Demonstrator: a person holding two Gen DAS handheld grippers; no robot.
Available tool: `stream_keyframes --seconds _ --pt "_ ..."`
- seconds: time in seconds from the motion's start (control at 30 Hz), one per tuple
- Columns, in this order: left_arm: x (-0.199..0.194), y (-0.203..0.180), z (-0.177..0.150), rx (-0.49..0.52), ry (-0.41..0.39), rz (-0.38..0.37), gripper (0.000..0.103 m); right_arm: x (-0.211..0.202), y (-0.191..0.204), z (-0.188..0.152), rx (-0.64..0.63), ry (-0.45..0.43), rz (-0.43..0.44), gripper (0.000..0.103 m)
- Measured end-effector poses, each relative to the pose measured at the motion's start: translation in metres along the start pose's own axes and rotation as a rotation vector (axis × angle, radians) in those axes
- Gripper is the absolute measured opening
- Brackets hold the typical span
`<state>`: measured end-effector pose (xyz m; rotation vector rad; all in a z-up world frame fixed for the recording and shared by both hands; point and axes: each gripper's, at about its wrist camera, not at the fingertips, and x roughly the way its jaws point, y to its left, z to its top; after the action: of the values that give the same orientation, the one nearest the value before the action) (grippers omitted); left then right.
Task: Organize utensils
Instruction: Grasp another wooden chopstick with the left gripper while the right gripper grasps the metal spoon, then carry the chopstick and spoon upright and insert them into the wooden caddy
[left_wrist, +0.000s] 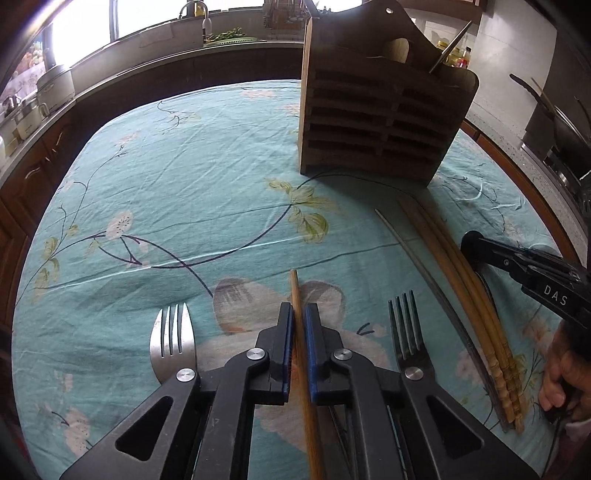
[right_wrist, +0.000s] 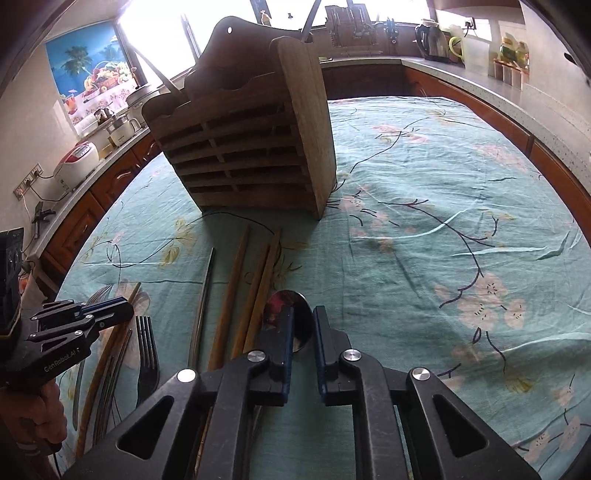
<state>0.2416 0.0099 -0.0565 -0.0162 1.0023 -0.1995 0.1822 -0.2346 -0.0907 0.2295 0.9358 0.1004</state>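
On the bench (left_wrist: 155, 177), covered by a teal floral cloth, a silver fork (left_wrist: 171, 339) lies farthest left in the left wrist view, tines pointing away. Just beside it, the left gripper (left_wrist: 299, 325) has its jaws closed on a single wooden chopstick (left_wrist: 297, 295), whose tip sticks out ahead of the pads. Next comes a dark fork (left_wrist: 406, 325), then a thin metal rod (left_wrist: 417, 258) lying on the cloth, then a bundle of wooden chopsticks (left_wrist: 461, 280) with carved ends. Behind them, near the far middle of the cloth, stands a slatted wooden utensil holder (left_wrist: 376, 122) with a metal stick leaning out of its top. At the right edge of that view the right gripper (left_wrist: 476, 243) reaches in, held by a hand (left_wrist: 561, 384). In the right wrist view, the right gripper (right_wrist: 303, 332) has its jaws drawn in around the neck of a metal spoon (right_wrist: 291, 306), whose shiny bowl lies on the cloth just right of the chopsticks; whether the pads actually press on it I cannot tell.
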Motion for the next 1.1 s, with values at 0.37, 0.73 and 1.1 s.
stream_keyframes --seconds 0.37,0.73,1.1 --pt "-0.034 0.017 -0.006 -0.075 -0.074 -0.099 0.003 -0.035 -0.006 0.007 0.019 -0.085 0.019 0.002" --pt "-0.094 0.028 -0.010 -0.113 -0.211 -0.159 0.003 -0.074 -0.007 0.012 0.036 -0.178 0.017 0.002" --pt "-0.167 0.039 -0.020 -0.138 -0.389 -0.203 0.003 -0.158 0.019 0.038 -0.051 -0.451 -0.068 0.002"
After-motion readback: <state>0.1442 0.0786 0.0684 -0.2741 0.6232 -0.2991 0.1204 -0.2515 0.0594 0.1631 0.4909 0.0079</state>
